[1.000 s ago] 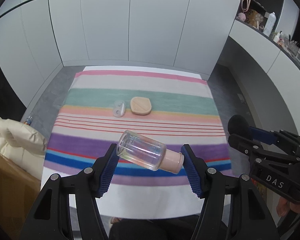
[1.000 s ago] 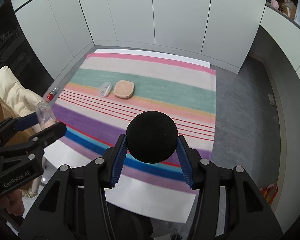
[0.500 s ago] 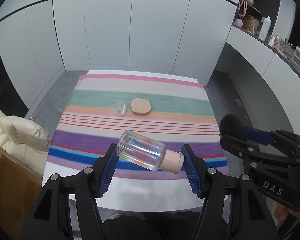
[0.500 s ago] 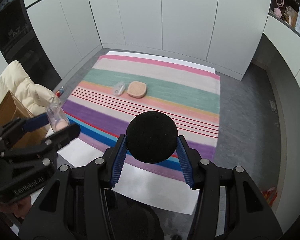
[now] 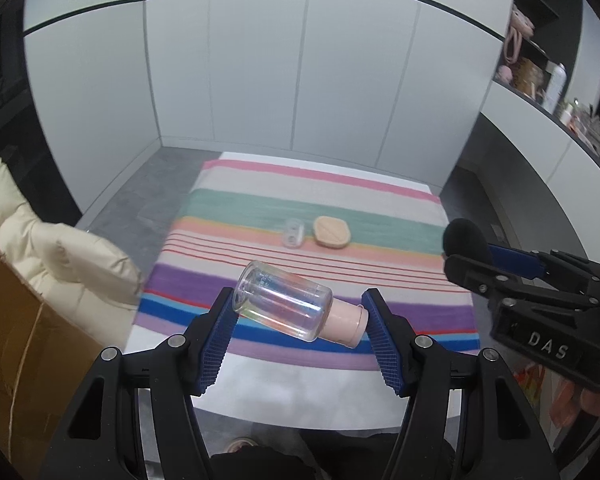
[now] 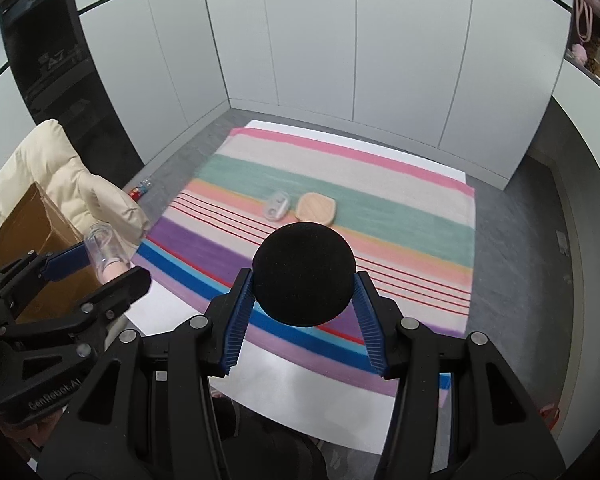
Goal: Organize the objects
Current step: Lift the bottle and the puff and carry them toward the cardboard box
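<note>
My left gripper (image 5: 300, 320) is shut on a clear bottle with a pink cap (image 5: 288, 308), held sideways high above the striped cloth (image 5: 312, 276). My right gripper (image 6: 304, 280) is shut on a black foam ball (image 6: 304, 274), also held high above the table. The bottle also shows at the left of the right wrist view (image 6: 102, 250), and the ball at the right of the left wrist view (image 5: 466, 240). On the cloth lie a peach compact (image 5: 332, 232) and a small clear case (image 5: 294, 232) side by side; both show in the right wrist view, compact (image 6: 316, 208) and case (image 6: 276, 206).
A brown cardboard box (image 5: 16, 340) with a cream puffer jacket (image 5: 56, 248) over it stands left of the table. White cabinet doors (image 5: 300, 80) close off the far side. Shelves with clutter (image 5: 540, 76) are at the right. A small bottle (image 6: 140, 190) lies on the floor.
Both grippers have pulled back and risen, still holding the bottle and the ball; the table looks smaller and farther. The box and jacket have come further into view at left.
</note>
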A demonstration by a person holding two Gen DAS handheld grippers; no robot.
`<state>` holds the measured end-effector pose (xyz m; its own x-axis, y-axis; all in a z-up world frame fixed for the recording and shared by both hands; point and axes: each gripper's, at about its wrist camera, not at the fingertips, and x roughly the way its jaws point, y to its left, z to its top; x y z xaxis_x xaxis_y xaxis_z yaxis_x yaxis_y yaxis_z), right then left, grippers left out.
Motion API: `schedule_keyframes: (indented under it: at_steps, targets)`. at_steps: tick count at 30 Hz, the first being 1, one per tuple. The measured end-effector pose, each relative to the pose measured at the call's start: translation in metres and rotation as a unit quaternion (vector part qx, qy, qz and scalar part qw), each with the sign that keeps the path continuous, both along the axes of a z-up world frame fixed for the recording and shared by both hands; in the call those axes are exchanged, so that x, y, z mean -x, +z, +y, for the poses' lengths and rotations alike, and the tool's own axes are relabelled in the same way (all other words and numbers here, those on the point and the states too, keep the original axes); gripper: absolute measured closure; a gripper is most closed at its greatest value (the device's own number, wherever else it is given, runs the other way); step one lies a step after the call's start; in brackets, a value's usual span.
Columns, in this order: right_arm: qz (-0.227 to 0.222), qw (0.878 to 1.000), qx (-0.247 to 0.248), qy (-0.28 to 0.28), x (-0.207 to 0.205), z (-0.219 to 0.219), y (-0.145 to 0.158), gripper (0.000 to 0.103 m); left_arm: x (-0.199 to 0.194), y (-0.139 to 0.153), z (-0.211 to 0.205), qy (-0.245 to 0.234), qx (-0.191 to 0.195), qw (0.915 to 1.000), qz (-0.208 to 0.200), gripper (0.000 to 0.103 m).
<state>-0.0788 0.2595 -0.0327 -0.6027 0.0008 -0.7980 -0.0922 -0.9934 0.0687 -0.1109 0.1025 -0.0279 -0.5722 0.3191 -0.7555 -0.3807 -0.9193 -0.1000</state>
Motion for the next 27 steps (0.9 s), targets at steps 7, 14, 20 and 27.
schedule_keyframes:
  at_steps: [7,14,20,27]
  targets:
    - [0.0,1.0,0.004,0.007,0.016,-0.015,-0.001,0.051,0.007,0.001,-0.031,0.028,0.0,0.9996,0.008,0.038]
    - [0.003,1.0,0.005,0.027,0.032,-0.04,-0.002,0.051,0.011,0.0,-0.057,0.053,-0.005,0.9985,0.009,0.038]
    - [0.006,0.999,0.005,0.048,0.042,-0.063,-0.003,0.051,0.011,0.0,-0.08,0.074,-0.01,0.9971,0.009,0.038]
    - [0.005,0.997,0.004,0.072,0.051,-0.091,-0.006,0.051,0.012,-0.002,-0.106,0.096,-0.012,0.9952,0.009,0.038]
